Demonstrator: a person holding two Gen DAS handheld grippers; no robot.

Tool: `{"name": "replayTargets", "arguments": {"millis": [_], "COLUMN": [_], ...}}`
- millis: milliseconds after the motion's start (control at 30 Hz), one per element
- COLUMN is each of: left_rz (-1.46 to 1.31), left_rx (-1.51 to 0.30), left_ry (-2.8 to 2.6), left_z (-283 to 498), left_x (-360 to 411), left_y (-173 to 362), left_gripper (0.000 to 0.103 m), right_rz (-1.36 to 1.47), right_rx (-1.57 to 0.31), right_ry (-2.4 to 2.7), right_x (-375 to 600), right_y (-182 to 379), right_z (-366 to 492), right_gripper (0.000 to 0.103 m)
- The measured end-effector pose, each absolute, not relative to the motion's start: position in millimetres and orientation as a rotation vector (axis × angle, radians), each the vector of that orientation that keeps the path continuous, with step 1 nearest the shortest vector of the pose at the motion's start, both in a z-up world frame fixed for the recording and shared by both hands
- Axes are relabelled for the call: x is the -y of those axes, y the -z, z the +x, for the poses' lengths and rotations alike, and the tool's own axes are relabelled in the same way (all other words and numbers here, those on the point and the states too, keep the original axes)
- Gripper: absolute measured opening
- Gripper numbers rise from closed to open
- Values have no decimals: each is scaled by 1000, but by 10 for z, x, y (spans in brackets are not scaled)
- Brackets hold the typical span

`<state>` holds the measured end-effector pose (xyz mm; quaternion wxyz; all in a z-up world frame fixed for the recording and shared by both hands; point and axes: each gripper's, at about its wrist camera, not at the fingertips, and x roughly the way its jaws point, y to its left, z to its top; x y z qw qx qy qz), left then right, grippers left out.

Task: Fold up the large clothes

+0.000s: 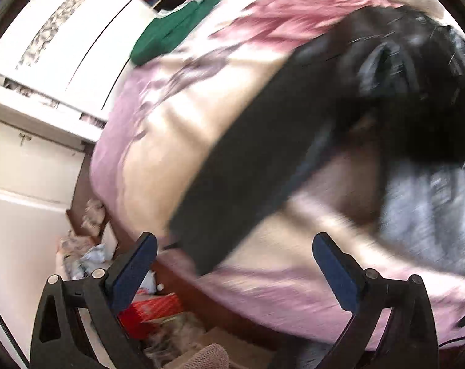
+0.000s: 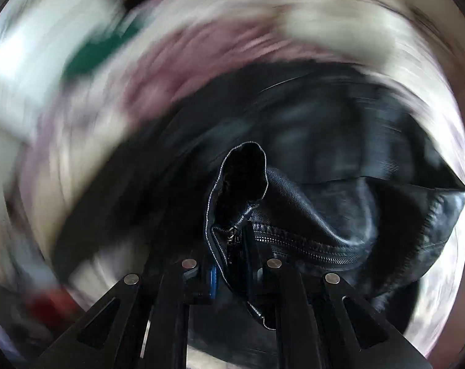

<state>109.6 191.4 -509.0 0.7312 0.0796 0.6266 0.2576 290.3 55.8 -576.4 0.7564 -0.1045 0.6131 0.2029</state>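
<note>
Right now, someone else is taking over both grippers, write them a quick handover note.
Left claw: open, empty, above the near edge of the pink bedspread.
Right claw: shut on the black leather jacket, pinching it by the zipper.
The jacket is spread dark across the bed, one long part reaching toward the left claw. A green garment lies at the far side.
Done: no fold visible yet; both views are blurred.
Left: fold the jacket.

Left wrist view aimed down across pink bedspread (image 1: pixel 158 160) from above; right view pressed close against black jacket (image 2: pixel 309 209). Jacket, bedspread shared.
</note>
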Motion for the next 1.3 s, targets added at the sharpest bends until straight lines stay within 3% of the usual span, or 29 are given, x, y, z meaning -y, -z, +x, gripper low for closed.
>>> {"name": "replayTargets", "arguments": {"millis": [167,300,433,467,667,767,900,1000,1033,1067,1100,1300], "left_rz": [73,-182,-603,-679,-1080,-1260,-1282,-1160,-1069,-1003,-962,-752], "left_rx": [-1430,-1482,-1437,-1418,-1342,-1339,-1330,-1333,-1351,-1360,-1344,-1226], "left_ry": [-633,-642,-609,-596,-506,-437,-536,-684,-737,-757,-762,-754], "left_z": [788,588,350,294,86,189,331,302,309,323,322,424], "left_x": [-2555,-2857,-3285,-3346,-3609,-3610,-3665,-3665,-3639,-3617,-3606,-3683], "left_y": [5256,5379,5506,5528,6000,6392,6507,6306,6153,6025,5919,5284], "left_gripper": [103,103,103,103,103,103,101,54,30,13,5,3], "right_rz": [-592,-584,-170,-37,362,376,510,523,504,469,446,394], "right_rx": [-1370,-1411,-1607,-1625,-1692,-1705,-1740,-1722,-1704,-1687,-1679,-1665], "right_ry": [-512,-513,-584,-547,-224,-102,21,54,53,49,37,-21], "right_x": [-1363,-1410,-943,-733,176,403,502,507,469,402,334,8], "right_y": [6512,6548,6246,6145,6111,6280,6548,6592,6570,6527,6498,6560], "right_z": [2148,2062,2286,2335,2479,2796,2817,2798,2797,2798,2803,2767], "right_gripper": [14,21,62,67,67,67,67,67,67,67,67,67]}}
